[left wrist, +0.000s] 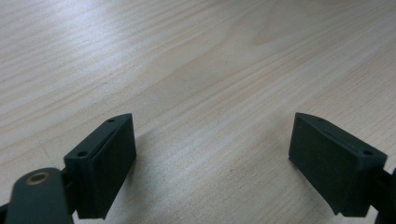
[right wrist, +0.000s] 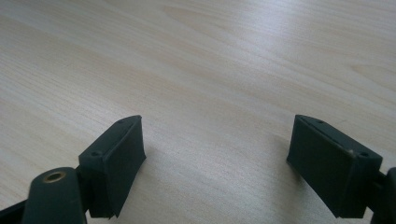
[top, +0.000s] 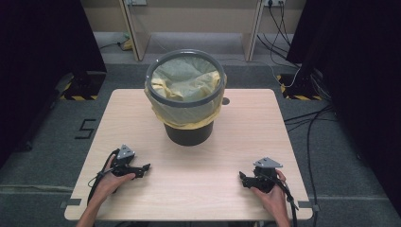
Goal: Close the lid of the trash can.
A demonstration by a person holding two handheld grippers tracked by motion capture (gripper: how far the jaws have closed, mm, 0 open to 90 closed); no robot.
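Note:
A dark round bin (top: 188, 133) lined with a yellow bag (top: 185, 80) stands at the far middle of the wooden table (top: 246, 118). My left gripper (top: 145, 168) rests on the table at the near left, held in a hand and pointing inward. At the near right lies my right gripper (top: 242, 178), also hand-held, pointing left. In the left gripper view the left gripper (left wrist: 212, 140) has its jaws wide apart over bare wood. The right gripper (right wrist: 217, 142) stands the same way in its own view, with nothing between the pads.
Dark curtains hang at both sides. Cables (top: 309, 123) trail over the grey floor at the right. A small dark hole (top: 225, 100) marks the tabletop beside the bin. A wooden frame (top: 194, 23) stands behind the table.

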